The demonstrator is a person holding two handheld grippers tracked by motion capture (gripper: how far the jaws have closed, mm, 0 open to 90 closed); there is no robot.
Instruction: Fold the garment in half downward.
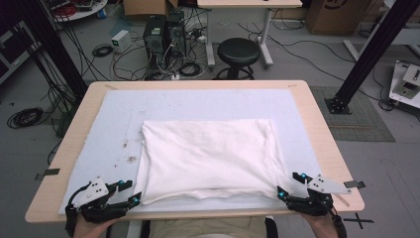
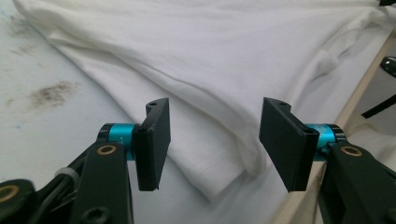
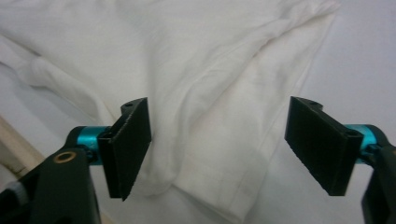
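Observation:
A white folded garment [image 1: 208, 156] lies flat in the middle of a pale blue mat [image 1: 114, 114] on the table. My left gripper [image 1: 132, 192] sits at the garment's near left corner [image 2: 219, 186], jaws open, the cloth corner lying on the mat between them and untouched. My right gripper [image 1: 288, 184] sits at the near right corner [image 3: 219, 196], jaws wide open, the cloth resting loose between the pads [image 3: 128, 144]. Neither holds anything.
The mat has brown stains [image 1: 130, 158] left of the garment. The wooden table edge [image 1: 198, 215] runs just in front of both grippers. Beyond the table stand a black stool [image 1: 237, 52], computer towers [image 1: 161, 37] and loose cables on the floor.

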